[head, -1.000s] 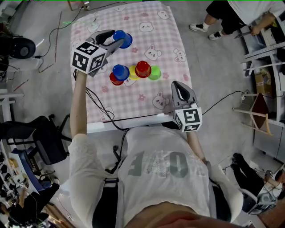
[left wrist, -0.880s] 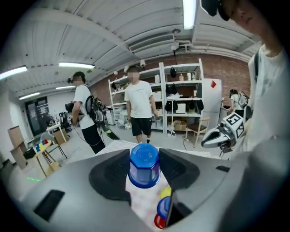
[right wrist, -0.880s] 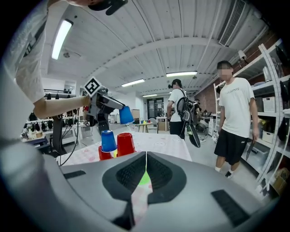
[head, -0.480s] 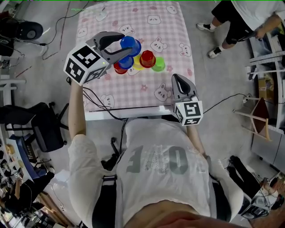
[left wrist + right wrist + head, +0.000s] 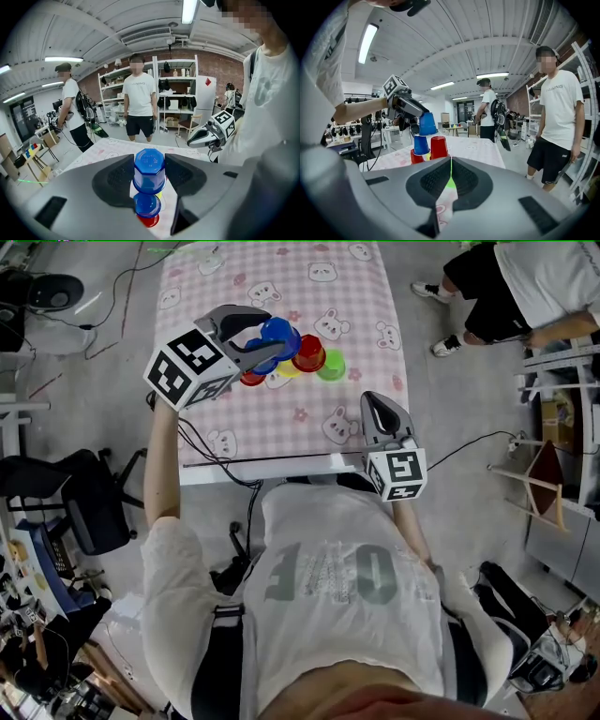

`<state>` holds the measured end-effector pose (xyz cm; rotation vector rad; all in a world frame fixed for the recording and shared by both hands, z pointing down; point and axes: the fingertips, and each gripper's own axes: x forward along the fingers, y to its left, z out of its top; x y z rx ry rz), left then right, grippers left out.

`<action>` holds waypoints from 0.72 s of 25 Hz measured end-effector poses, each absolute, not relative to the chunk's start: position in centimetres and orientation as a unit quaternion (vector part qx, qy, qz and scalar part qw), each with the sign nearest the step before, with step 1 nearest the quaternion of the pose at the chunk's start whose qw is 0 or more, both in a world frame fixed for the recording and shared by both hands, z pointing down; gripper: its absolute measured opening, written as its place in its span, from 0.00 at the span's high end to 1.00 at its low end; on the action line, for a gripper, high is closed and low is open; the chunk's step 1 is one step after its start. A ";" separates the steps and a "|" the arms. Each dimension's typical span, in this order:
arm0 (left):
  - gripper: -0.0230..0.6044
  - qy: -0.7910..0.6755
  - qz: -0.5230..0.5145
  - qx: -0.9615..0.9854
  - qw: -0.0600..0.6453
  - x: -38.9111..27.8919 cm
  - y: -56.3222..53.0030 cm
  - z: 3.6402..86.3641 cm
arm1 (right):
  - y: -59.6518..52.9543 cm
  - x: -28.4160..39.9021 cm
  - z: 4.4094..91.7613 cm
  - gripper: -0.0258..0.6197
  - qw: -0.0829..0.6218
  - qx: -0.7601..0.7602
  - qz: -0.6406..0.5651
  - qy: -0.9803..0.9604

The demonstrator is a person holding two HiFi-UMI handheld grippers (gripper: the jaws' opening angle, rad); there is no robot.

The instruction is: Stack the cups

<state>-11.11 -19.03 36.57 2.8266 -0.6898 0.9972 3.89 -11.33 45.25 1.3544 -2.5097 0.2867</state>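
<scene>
We find the left tool [image 5: 267, 337] gripping an upturned blue cup [image 5: 149, 168] just above the blue-on-red stack [image 5: 147, 206] at the middle of the surface [image 5: 281, 442]. The right tool [image 5: 449, 180] is closed and empty at the near right. In our judgement a tilted or off-centre descent could topple the stack.
</scene>
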 end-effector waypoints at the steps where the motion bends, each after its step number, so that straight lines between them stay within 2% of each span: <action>1: 0.61 -0.224 0.327 0.917 0.032 -11.1 -19.0 36.7 | -11.2 3.9 45.2 0.91 0.138 0.468 0.099 -0.867; 8: 0.61 -0.225 0.324 0.918 0.044 -11.3 -19.3 37.5 | -11.3 4.1 45.6 0.91 0.144 0.470 0.100 -0.865; 18: 0.61 -0.233 0.319 0.918 0.027 -11.4 -19.4 37.1 | -11.4 3.8 45.7 0.91 0.149 0.470 0.097 -0.865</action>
